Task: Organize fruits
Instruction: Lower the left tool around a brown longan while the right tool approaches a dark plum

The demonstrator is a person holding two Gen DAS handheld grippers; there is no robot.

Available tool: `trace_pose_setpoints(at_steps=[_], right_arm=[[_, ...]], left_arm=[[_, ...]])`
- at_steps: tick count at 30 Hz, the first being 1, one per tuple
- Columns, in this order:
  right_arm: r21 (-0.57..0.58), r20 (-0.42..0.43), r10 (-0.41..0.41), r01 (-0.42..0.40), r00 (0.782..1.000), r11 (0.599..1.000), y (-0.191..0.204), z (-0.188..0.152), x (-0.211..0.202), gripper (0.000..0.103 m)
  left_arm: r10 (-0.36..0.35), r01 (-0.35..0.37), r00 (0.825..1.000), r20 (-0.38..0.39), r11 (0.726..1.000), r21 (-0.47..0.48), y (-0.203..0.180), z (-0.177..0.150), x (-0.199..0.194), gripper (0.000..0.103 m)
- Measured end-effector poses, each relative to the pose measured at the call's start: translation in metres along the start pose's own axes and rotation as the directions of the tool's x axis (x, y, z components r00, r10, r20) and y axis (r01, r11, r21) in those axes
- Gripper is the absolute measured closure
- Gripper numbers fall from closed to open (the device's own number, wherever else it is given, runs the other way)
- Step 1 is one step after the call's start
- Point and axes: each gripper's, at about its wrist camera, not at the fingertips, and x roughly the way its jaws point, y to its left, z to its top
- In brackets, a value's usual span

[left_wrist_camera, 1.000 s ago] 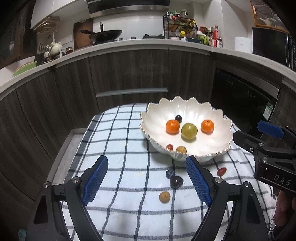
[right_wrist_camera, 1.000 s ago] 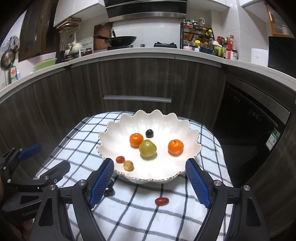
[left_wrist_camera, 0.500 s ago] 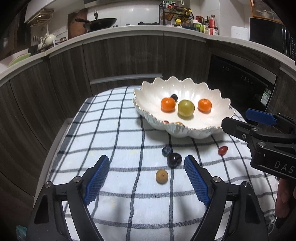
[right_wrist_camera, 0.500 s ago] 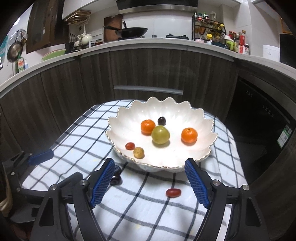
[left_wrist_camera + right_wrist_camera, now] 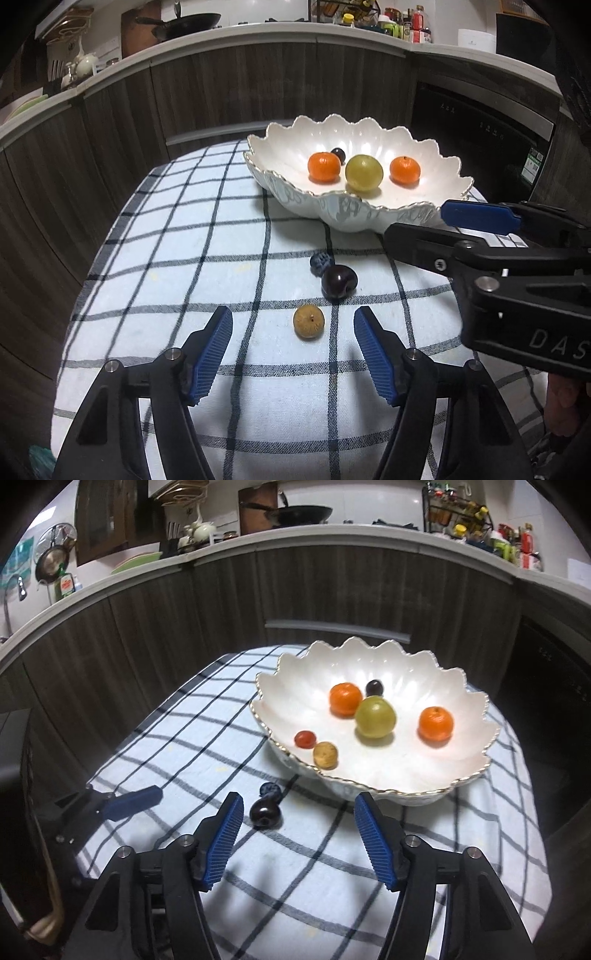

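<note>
A white scalloped bowl [image 5: 347,218] [image 5: 369,788] on the checked cloth holds two oranges, a green fruit [image 5: 364,172], a dark grape, a small red fruit [image 5: 305,739] and a tan fruit [image 5: 325,755]. On the cloth in front of it lie a blueberry [image 5: 322,261], a dark cherry [image 5: 339,282] [image 5: 264,812] and a tan round fruit [image 5: 308,321]. My left gripper [image 5: 293,332] hangs low over the cloth, jaws closing, the tan fruit just ahead between the fingertips, untouched. My right gripper [image 5: 298,819] [image 5: 424,229] is also closing, with nothing between its pads; the cherry sits by its left fingertip.
The checked cloth [image 5: 207,229] covers a small table that ends close on the left and right. Dark curved cabinets [image 5: 332,587] ring the table, with a counter of kitchenware above. A hand [image 5: 565,402] shows at the lower right of the left wrist view.
Both grippers have come down toward the cloth and their jaws have narrowed. The red fruit that lay on the cloth near the right gripper is no longer visible in either view.
</note>
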Motion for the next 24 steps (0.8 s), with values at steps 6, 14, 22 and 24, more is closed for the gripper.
trace_pose_setpoints(at_steps=[6,14,22,24], right_arm=[[0.011,-0.054,0.054,-0.053,0.997,0.999,-0.004,-0.001,0.023,0.048],[0.043,-0.115,0.132,-0.127,0.985,0.991,-0.004,-0.004,0.048,0.049],[0.035,-0.152,0.158,-0.155,0.976,0.987,0.004,-0.001,0.064,0.054],[0.034,-0.162,0.158,-0.155,0.974,0.987,0.005,-0.001,0.068,0.058]], left_arm=[[-0.006,0.005,0.999,-0.034,1.0,-0.017,0.001,-0.001,0.013,0.044],[-0.02,0.019,0.998,-0.062,1.0,-0.015,-0.001,-0.003,0.022,0.053],[-0.043,0.04,0.995,-0.09,0.999,-0.025,0.0,-0.004,0.031,0.064],[-0.044,0.041,0.995,-0.093,0.999,-0.032,0.001,-0.003,0.033,0.066]])
